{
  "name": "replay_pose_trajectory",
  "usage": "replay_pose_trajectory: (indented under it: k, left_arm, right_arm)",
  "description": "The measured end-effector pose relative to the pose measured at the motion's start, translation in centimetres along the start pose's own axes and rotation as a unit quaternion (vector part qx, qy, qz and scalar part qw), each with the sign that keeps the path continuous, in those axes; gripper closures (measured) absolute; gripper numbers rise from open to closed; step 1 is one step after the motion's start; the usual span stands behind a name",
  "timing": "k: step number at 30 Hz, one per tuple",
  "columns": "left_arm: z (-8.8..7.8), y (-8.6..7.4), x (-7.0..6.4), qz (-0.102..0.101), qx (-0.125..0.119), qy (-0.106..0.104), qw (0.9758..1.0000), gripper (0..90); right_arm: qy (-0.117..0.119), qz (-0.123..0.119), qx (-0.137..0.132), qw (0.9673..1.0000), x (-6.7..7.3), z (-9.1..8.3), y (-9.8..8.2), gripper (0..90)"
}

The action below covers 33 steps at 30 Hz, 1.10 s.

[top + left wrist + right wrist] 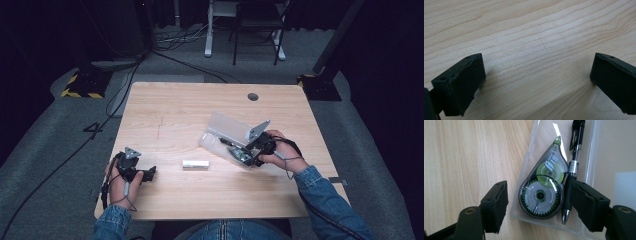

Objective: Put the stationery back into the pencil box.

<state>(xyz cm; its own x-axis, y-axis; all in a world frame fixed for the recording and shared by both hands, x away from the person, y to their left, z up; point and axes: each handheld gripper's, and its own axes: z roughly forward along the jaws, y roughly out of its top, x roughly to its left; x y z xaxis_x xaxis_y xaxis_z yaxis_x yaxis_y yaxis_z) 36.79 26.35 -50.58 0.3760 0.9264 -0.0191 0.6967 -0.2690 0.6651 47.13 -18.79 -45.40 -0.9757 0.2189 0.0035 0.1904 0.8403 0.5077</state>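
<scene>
Open jaws straddle a correction tape dispenser (541, 192) and pen (572, 168).

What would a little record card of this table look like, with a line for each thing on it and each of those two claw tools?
table: light wooden top, round hole near far edge
clear plastic case: open, lid raised, right of centre
correction tape dispenser: lying in the case
black pen: in the case beside the dispenser
small white cylinder: lying loose near table centre
left gripper: open over bare wood, holding nothing
right gripper: open, jaws either side of the dispenser, not closed on it
</scene>
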Motion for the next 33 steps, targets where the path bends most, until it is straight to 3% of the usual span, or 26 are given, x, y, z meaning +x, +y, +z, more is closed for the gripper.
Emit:
replay_pose_trajectory:
  k: [11,16,26,33]
  left_arm:
    - [0.0,0.0,0.0,-0.001,0.0,-0.001,1.0,0.1]
    - [0.0,0.0,0.0,-0.002,0.0,0.001,1.0,0.2]
    - [-0.3,-0.4,-0.5,-0.018,-0.002,0.013,0.9998,1.2]
    - [-0.6,-0.7,-0.6,-0.017,-0.002,0.013,0.9998,1.2]
  right_arm:
    - [-0.005,-0.001,-0.025,0.9997,0.3,0.4,0.9,28.1]
    - [-0.01,0.01,-0.045,0.9989,0.5,0.7,1.5,25.0]
    - [-0.008,0.024,-0.067,0.9974,0.7,2.5,2.9,21.2]
    - [-0.003,0.022,-0.073,0.9971,0.9,3.6,3.6,18.9]
